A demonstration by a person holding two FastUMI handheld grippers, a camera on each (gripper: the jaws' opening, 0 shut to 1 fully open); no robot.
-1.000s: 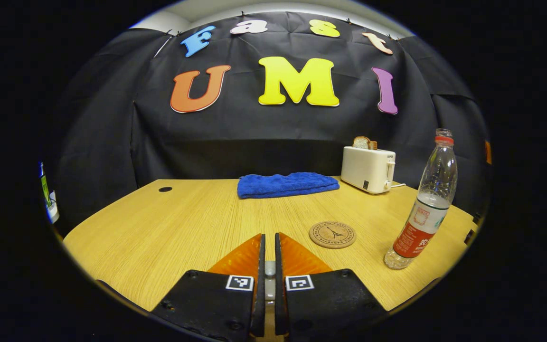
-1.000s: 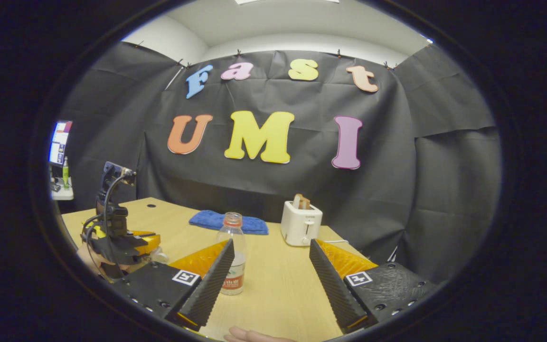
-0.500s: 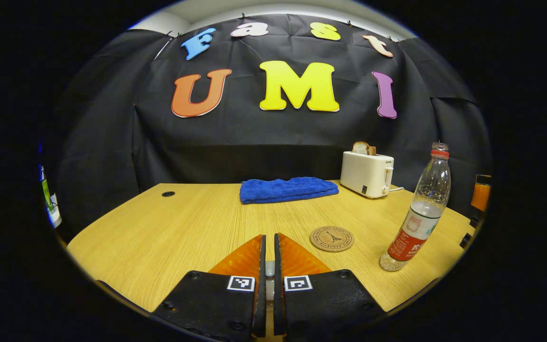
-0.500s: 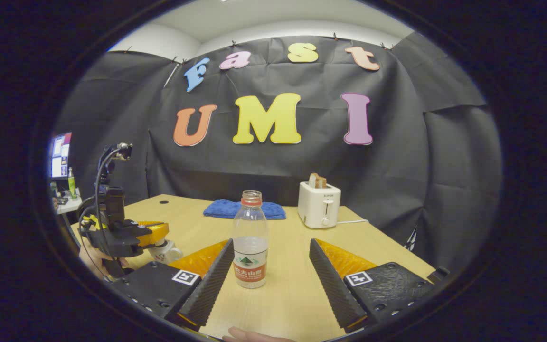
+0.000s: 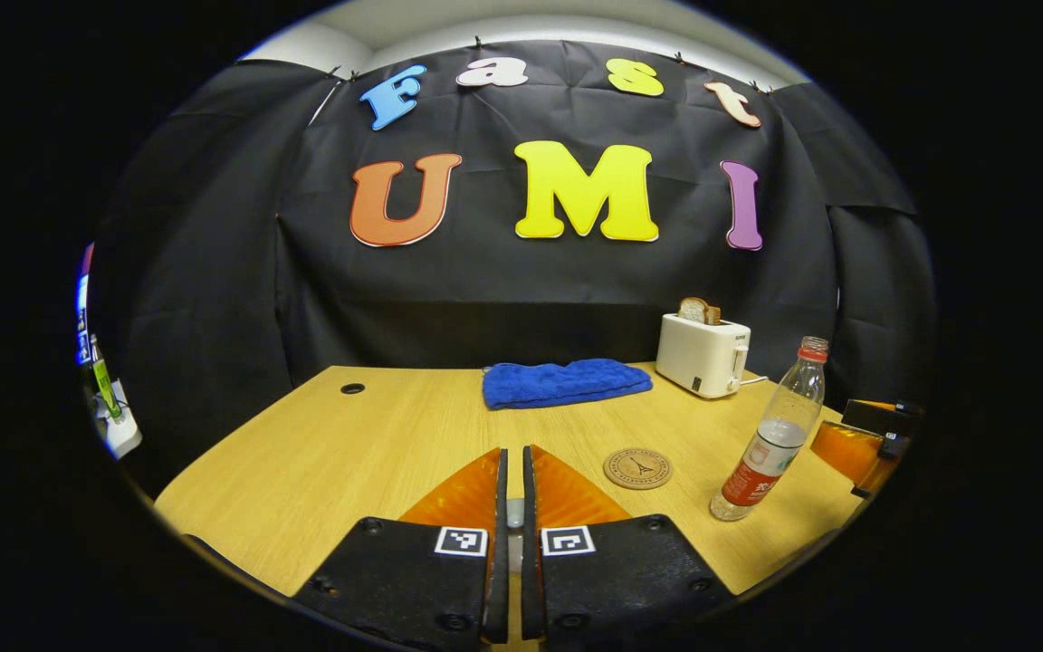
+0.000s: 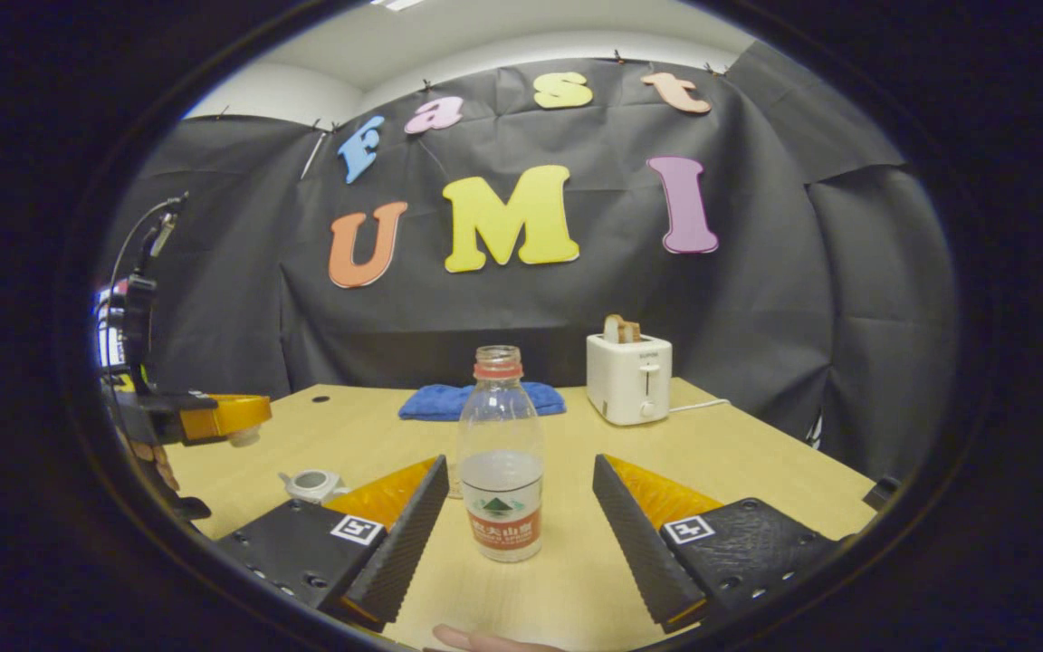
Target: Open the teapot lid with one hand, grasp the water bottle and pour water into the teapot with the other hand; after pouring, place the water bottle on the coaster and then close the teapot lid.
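In the right gripper view, the right gripper (image 6: 518,507) is held wide open, and the uncapped water bottle (image 6: 500,453) is seen upright on the table (image 6: 757,480) between its spread fingers, touched by neither. At 9 o'clock the left gripper (image 6: 218,418) is raised, closed on the teapot lid (image 6: 244,437); the open teapot (image 6: 311,484) is set below it. In the left gripper view, the coaster (image 5: 637,468) is found at 4 o'clock, just left of the bottle.

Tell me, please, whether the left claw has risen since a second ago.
Yes. In the right gripper view the left claw now hangs clear above the open teapot; earlier it sat down at it.
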